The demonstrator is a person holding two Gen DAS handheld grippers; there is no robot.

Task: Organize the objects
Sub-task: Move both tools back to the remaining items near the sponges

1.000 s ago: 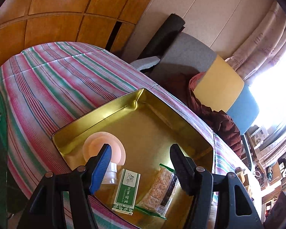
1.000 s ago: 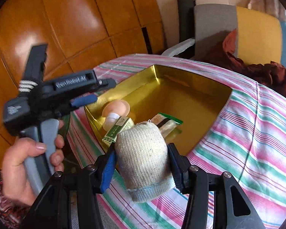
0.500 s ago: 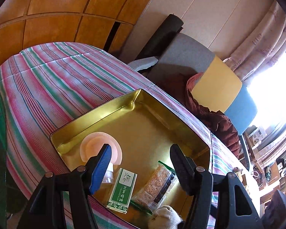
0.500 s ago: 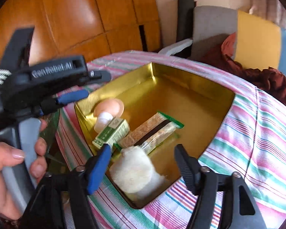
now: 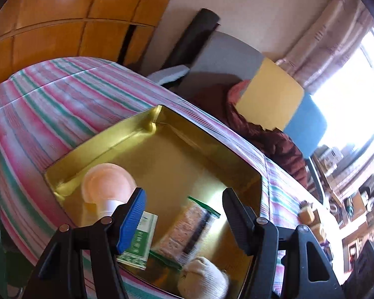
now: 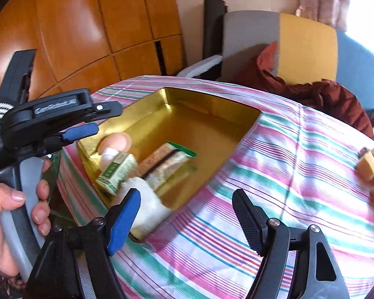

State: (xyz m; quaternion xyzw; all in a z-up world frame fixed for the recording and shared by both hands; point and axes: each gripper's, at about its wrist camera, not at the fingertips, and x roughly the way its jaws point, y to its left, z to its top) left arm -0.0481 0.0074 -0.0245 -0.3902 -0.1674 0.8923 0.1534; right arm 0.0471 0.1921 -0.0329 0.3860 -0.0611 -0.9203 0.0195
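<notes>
From my remote seat, the far left of the right wrist view shows a hand wrapped around the grey handle of the left gripper, which reaches over the near left corner of the gold tin; in its own view the left gripper hangs released above the tin, its 2 fingers apart with nothing between them. The tin sits on the striped tablecloth toward the table's left side. Inside, along the tin's left wall, I see a pink round lid with a small white bottle touching it. Just right of that lies a green and white carton, and next to it a clear packet of crackers angled toward the tin's middle. At the tin's near corner rests a cream knitted sock ball, touching the carton and the packet; in the left wrist view the sock ball sits at the bottom edge. The right gripper is over the tablecloth just off the tin's near edge, its jaws opening, the blue pad beside the sock ball, and I see only cloth between the 2 fingers. Further right, near the table's right edge, lie some wooden blocks, blurred. Behind the table stands a chair in grey, yellow and blue with dark red clothing heaped on it.
</notes>
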